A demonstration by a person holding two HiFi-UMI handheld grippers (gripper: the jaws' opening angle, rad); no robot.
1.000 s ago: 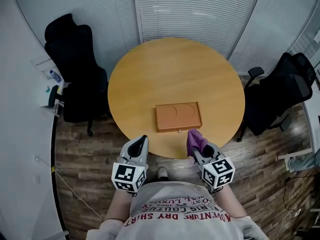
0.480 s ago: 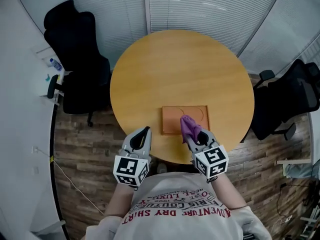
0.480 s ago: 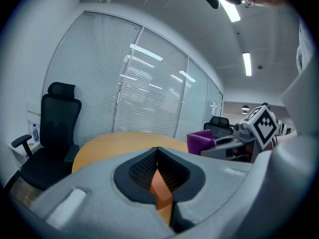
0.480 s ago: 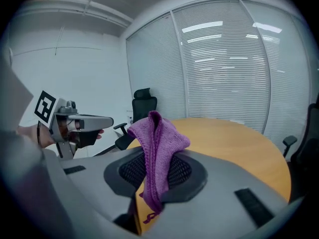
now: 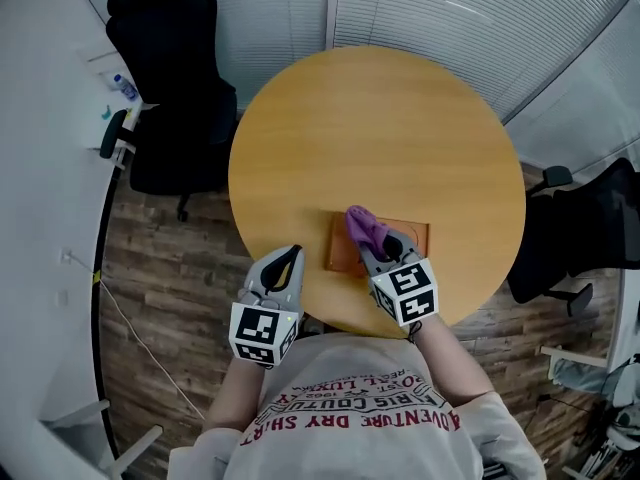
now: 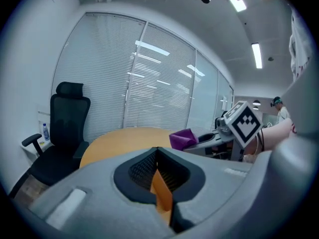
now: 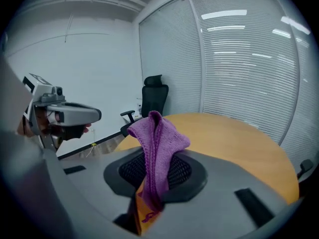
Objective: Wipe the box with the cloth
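A flat orange-brown box lies on the round wooden table, near its front edge. My right gripper is over the box's left half, shut on a purple cloth that bunches out past its tips. In the right gripper view the cloth stands up between the jaws of the right gripper. My left gripper hangs at the table's front edge, left of the box, shut and holding nothing. In the left gripper view, the left gripper has the cloth to its right.
A black office chair stands left of the table and another black chair to the right. Window blinds run along the far side. The floor is dark wood planks.
My right gripper has carried the purple cloth forward and left, from the table's front edge onto the box. The left gripper has stayed at the table's edge.
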